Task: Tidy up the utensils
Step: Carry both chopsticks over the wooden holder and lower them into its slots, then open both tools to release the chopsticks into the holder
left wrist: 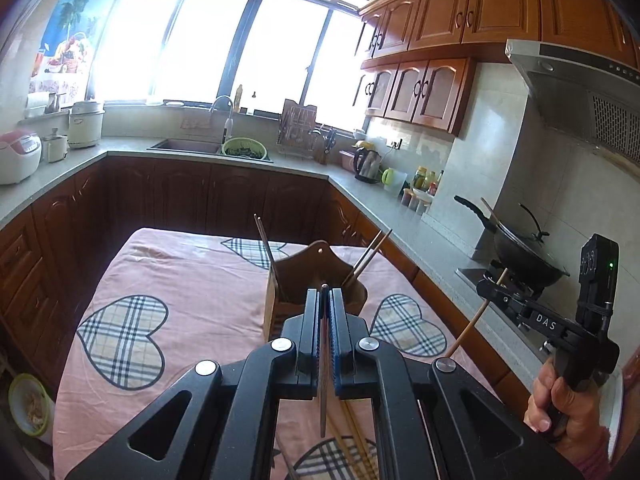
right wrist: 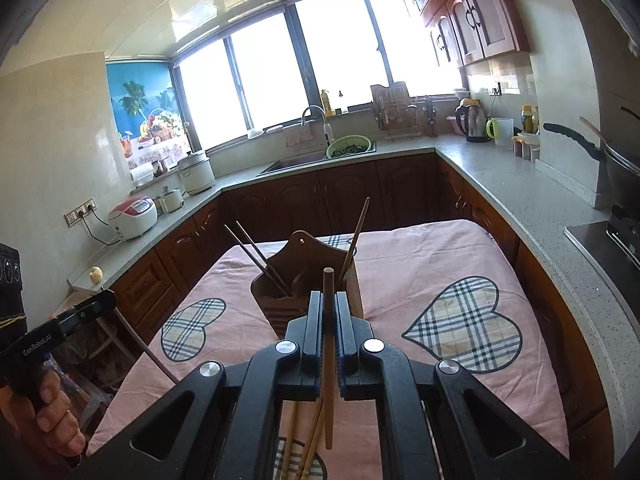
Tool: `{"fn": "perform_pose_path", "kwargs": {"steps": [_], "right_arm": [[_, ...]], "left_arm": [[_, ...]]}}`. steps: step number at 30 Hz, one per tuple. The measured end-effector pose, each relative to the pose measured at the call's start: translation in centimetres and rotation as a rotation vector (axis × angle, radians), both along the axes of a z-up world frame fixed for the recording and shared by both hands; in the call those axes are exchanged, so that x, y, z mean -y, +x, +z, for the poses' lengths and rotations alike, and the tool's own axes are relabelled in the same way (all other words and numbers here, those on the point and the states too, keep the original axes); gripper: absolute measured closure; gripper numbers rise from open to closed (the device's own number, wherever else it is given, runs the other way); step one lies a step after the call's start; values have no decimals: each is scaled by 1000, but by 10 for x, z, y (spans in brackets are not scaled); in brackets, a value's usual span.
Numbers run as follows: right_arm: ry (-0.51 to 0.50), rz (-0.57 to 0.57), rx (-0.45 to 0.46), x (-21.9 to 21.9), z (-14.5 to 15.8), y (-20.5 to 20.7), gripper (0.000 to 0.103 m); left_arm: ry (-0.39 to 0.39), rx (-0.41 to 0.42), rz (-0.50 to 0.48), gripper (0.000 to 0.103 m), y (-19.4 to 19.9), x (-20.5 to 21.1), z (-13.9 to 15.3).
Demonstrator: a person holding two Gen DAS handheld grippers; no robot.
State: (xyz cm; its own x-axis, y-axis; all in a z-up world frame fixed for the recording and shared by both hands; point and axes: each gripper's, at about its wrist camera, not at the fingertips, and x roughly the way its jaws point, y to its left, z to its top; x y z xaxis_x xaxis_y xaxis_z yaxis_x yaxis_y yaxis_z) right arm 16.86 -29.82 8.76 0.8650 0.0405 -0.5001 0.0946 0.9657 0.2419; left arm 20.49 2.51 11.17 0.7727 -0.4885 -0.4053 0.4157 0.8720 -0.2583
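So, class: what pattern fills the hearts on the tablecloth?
A plaid check on the hearts of the pink tablecloth; clearest in the right wrist view.

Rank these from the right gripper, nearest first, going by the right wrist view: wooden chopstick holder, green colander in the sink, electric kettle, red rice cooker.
1. Wooden chopstick holder, just ahead of the right gripper on the table.
2. Red rice cooker, left counter.
3. Green colander in the sink and electric kettle, far right counter: too close to call.

Home kitchen. Wooden cabinets (left wrist: pixel 432 88) hung over a grey worktop (right wrist: pixel 472 160) carrying a sink (right wrist: pixel 296 164), kettle (right wrist: pixel 474 122) and rice cooker (right wrist: pixel 134 216). A wok (left wrist: pixel 520 252) sat under the range hood (left wrist: pixel 580 92).
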Motion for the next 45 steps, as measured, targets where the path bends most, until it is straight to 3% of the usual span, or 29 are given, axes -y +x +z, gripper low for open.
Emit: {"fn": "perform_pose_path", "kwargs": {"steps": [16,21,28,37,45], "right_arm": [[70,-75,175,28,44,73,98],[56,-105,207,33,48,104,98],[83,-136,162,44,8,134,98],[141,-117,63,45,-52,151,98],[134,-95,14,44,-66,158,98]], "left_arm": [[-56,125,102,100,86,20,19],[-84,155,151,100,121,28,6],[-107,100,202,100,163,50,-49],[-59,-9,202,100,207,92,-114],[-25,-23,193,100,232,99,-107]]}}
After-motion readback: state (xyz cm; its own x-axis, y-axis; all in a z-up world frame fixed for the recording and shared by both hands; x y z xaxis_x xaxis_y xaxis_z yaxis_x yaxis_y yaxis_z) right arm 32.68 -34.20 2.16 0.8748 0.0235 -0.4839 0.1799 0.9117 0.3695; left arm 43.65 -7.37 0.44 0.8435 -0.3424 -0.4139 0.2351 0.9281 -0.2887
